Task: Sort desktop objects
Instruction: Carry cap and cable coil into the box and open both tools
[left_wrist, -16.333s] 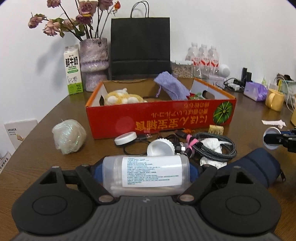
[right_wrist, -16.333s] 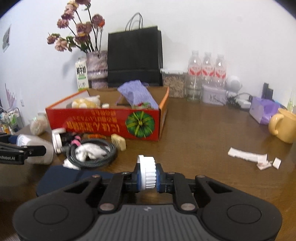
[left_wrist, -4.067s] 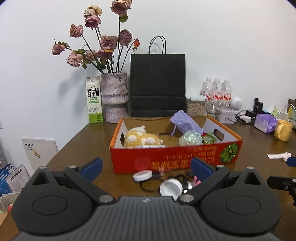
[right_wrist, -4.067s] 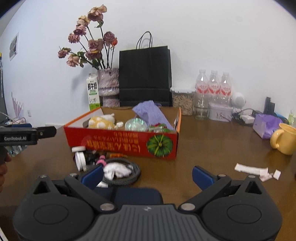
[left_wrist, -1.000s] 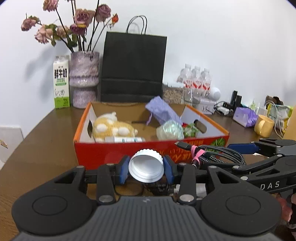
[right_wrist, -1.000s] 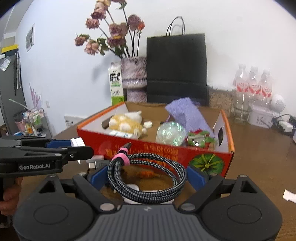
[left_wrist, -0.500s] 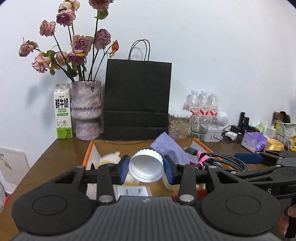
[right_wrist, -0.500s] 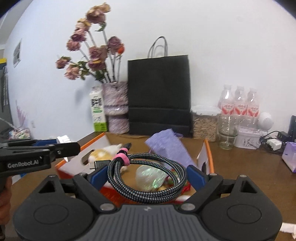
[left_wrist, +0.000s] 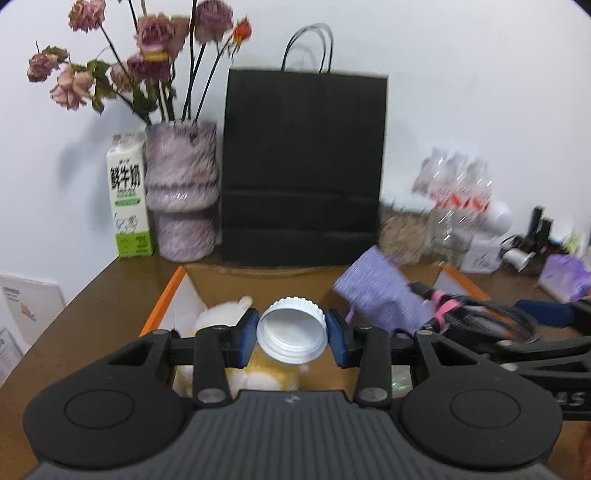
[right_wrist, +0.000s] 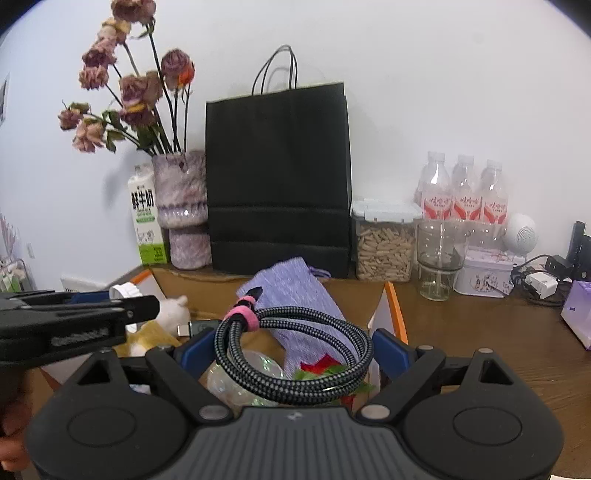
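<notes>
My left gripper (left_wrist: 291, 334) is shut on a white screw cap (left_wrist: 291, 328) and holds it above the open orange cardboard box (left_wrist: 162, 299), over a yellow and white plush toy (left_wrist: 229, 314). My right gripper (right_wrist: 293, 350) is shut on a coiled black braided cable (right_wrist: 295, 354) with a pink strap, also above the box (right_wrist: 395, 310). Inside the box lie a purple cloth pouch (right_wrist: 295, 295), a clear wrapped ball (right_wrist: 255, 373) and a red and green item (right_wrist: 325, 365). The left gripper and its cap (right_wrist: 123, 291) show at the left of the right wrist view.
Behind the box stand a black paper bag (left_wrist: 303, 166), a vase of dried roses (left_wrist: 181, 192) and a milk carton (left_wrist: 129, 195). At the back right are water bottles (right_wrist: 465, 192), a jar of snacks (right_wrist: 384, 240), a glass (right_wrist: 439, 258), a tin and chargers.
Both grippers have moved forward and now hang over the box interior, each with the same object held. The box front wall has dropped out of sight below.
</notes>
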